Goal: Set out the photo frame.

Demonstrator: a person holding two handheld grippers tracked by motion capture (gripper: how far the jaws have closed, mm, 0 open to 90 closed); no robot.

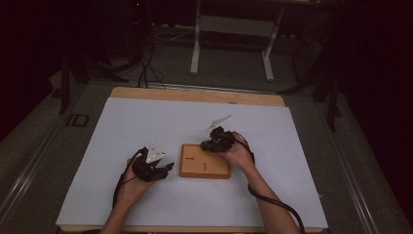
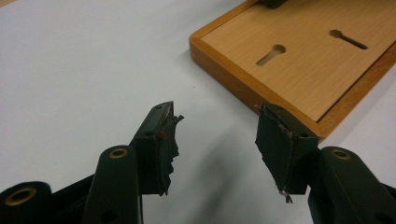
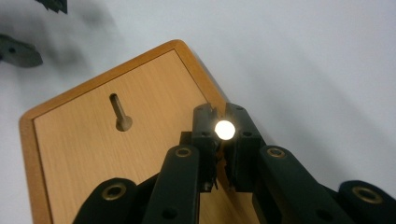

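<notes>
place: lab | evidence: papered table [image 1: 146, 126]; floor cables [image 1: 146, 68]; frame legs [image 1: 196, 48]

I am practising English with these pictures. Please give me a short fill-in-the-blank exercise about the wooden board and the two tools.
1. The flat rectangular wooden board lies on a ___ table cover.
2. The board's face has ___ keyhole-shaped slots.
3. The right tool is shut on a small round ___ object.
4. The left tool has its jaws ___.

Missing words: white; two; white; open
</notes>
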